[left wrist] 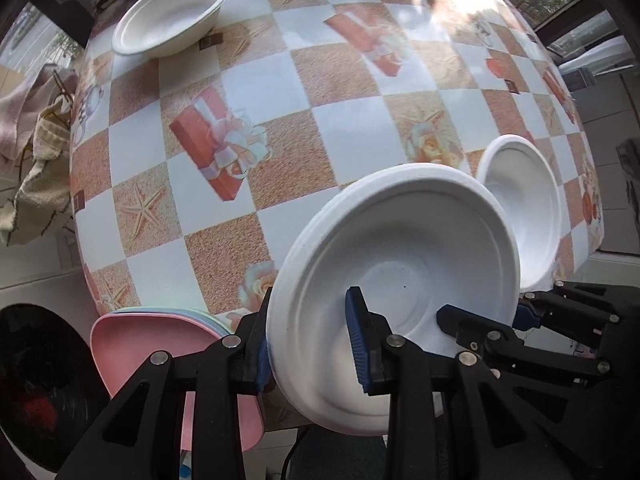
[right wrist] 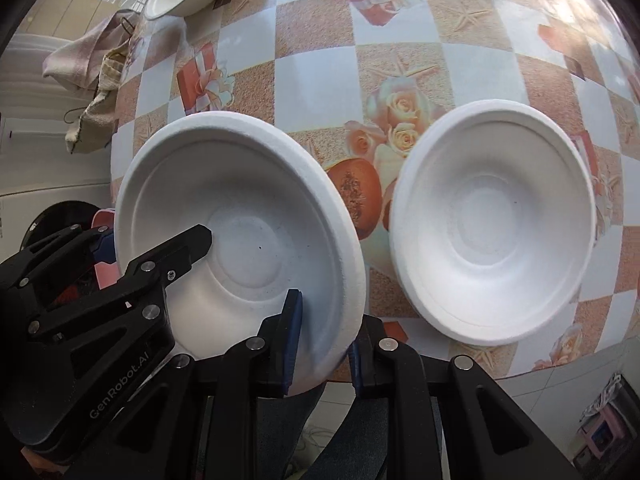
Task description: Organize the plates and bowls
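Observation:
Both grippers hold one white bowl [left wrist: 400, 264], tilted, above the table's near edge. My left gripper [left wrist: 310, 344] is shut on its left rim, one finger inside and one outside. My right gripper [right wrist: 324, 340] is shut on its right rim; the bowl also shows in the right wrist view [right wrist: 240, 216]. The right gripper shows at the right of the left wrist view [left wrist: 520, 316]. A second white bowl [right wrist: 492, 220] sits on the table to the right. A third white bowl [left wrist: 172, 12] sits at the far left corner. A stack of plates, pink on top [left wrist: 160, 348], lies at the near left.
The table [left wrist: 280, 140] has a checkered cloth with gift-box and rose prints. Towels [left wrist: 36, 168] hang off a stand beyond the left edge. A dark round object [left wrist: 36, 392] is on the floor at lower left. Windows are beyond the far right.

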Tool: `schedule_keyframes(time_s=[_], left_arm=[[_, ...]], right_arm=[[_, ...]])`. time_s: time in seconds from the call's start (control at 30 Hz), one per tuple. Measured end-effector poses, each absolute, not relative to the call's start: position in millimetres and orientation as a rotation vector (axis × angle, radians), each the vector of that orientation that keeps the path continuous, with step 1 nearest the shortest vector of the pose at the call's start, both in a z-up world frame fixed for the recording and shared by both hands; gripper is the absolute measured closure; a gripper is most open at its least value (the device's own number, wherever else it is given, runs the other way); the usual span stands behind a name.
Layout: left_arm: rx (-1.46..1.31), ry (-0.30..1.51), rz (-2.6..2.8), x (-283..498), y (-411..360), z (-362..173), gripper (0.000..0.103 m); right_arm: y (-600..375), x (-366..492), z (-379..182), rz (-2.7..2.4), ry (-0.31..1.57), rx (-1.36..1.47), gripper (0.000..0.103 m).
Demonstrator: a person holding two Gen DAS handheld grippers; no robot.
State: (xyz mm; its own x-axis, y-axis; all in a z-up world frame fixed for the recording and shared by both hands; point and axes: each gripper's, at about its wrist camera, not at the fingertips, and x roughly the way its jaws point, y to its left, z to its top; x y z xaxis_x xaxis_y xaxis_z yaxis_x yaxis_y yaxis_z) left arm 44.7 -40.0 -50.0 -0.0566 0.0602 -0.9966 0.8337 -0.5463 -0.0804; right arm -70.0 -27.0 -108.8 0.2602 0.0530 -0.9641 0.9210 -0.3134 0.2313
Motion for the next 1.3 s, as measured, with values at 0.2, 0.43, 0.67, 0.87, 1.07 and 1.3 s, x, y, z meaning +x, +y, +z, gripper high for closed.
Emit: schedule_keyframes(time_s=[0.2,0.43,0.67,0.87,1.07,1.3], left_arm=[[1.667,0.835,-1.85,-23.2,-35.9,-24.6,0.066],[1.721,0.71,-1.932,-73.3,-54.2,-35.6,0.056],[1.707,0.727,-1.908,-50.7,-67.4,-20.4,0.031],[1.682,0.837,-1.868,-10.2,-72.1,-11.2,0.028],[1.681,0.896,-1.817,7.7,-69.0,-8.8,0.027],[1.64,0.875,-1.875,7.3,-68.4,4.6,0.027]], right_arm=[[-11.4,-114.3,-73.9,-1.369,0.771,1.672,0.081],[6.3,-153.7,-66.9,-1.501,0.688,1.706,0.08],[30.6,-185.4,-55.5,-1.596,0.63,1.725,0.01],[69.0,-195.7,-56.7,-1.648,0.535,1.838,0.01],[84.8,-197.0,-44.2,-1.686,0.481,1.833,0.01],[84.1,-191.5,-33.9,-1.728,0.455,1.812,0.01]])
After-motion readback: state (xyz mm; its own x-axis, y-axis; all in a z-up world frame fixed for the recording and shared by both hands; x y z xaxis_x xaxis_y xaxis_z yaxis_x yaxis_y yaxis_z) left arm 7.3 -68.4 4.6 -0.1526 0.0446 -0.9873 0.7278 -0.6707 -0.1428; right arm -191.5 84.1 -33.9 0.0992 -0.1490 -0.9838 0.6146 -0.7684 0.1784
